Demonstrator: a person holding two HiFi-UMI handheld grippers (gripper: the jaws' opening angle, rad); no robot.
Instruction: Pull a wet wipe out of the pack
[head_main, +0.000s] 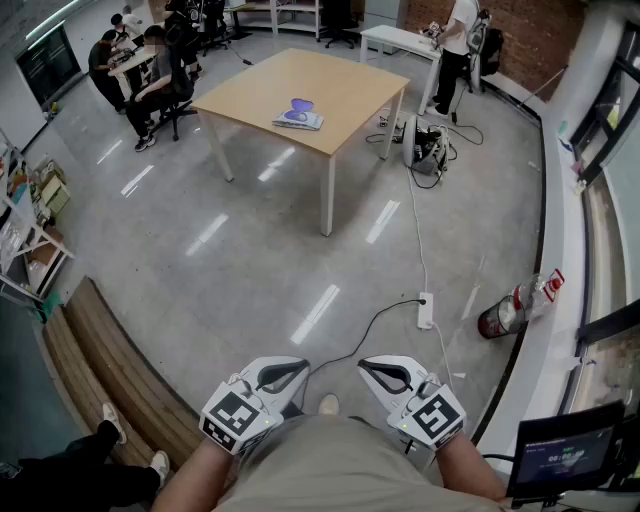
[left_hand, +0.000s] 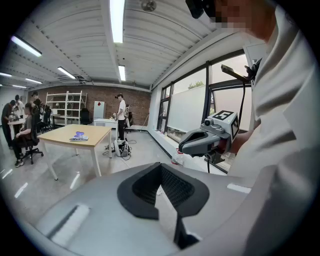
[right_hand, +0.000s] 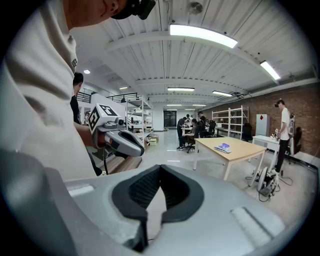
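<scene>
The wet wipe pack, pale with a purple top, lies flat on a light wooden table several steps ahead across the floor. The same pack shows small at the left of the left gripper view, and the pack shows at the right of the right gripper view. My left gripper and right gripper are held close to my body, far from the table. Both are shut with nothing between the jaws, tips touching.
A power strip with cables lies on the grey floor between me and the table. A red fire extinguisher lies by the right wall. A wooden bench runs at my left. People sit at a desk far left; another stands at a white table.
</scene>
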